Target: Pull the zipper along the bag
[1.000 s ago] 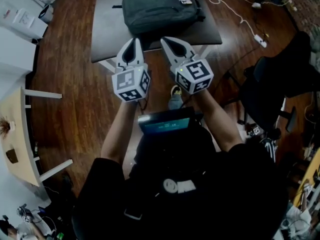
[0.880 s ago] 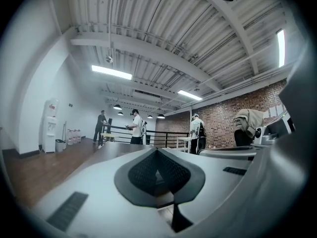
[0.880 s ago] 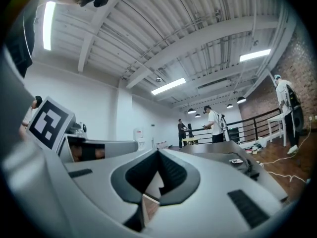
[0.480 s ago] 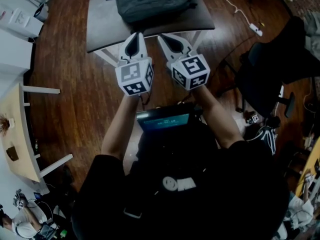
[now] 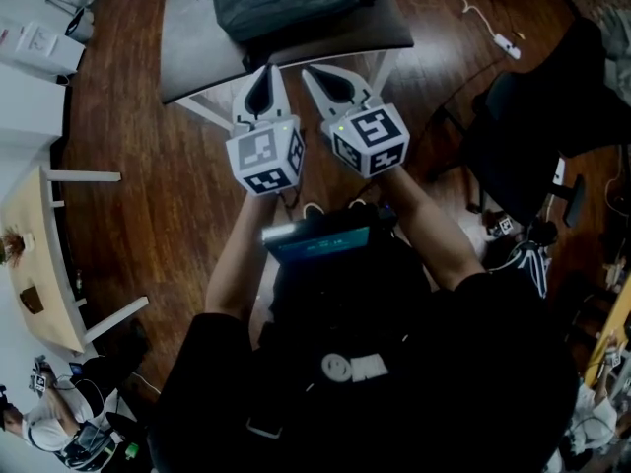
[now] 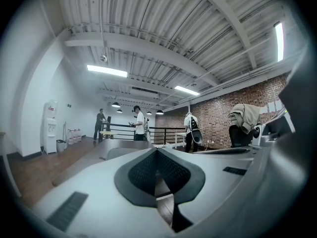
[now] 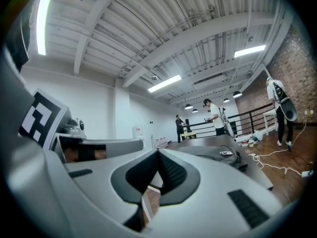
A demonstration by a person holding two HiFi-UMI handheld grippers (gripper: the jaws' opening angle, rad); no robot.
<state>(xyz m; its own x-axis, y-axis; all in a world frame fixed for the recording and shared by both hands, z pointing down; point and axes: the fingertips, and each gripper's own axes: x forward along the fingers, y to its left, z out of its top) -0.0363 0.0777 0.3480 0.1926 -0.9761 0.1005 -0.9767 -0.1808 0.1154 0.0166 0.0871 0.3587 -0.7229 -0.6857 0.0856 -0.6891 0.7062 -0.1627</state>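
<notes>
A dark grey backpack [image 5: 286, 3] lies flat on a dark tabletop [image 5: 192, 62] at the top of the head view. My left gripper [image 5: 263, 70] and right gripper [image 5: 315, 72] are held side by side in the air in front of the table's near edge, short of the bag. Both are shut with nothing between the fingers. In the left gripper view the left gripper [image 6: 156, 150] shows its tips together. The right gripper [image 7: 158, 152] also shows its tips together, with the bag [image 7: 223, 155] lying beyond them to the right. The zipper pull cannot be made out.
A black office chair [image 5: 537, 136] stands to the right of the table. White cables [image 5: 463, 8] and a power strip [image 5: 506, 44] lie on the wood floor. A pale table [image 5: 39, 254] is at the left. Several people [image 6: 139, 125] stand far off by a railing.
The table and bag have slid toward the top of the head view as the person steps closer. Both grippers have moved forward together and stayed shut.
</notes>
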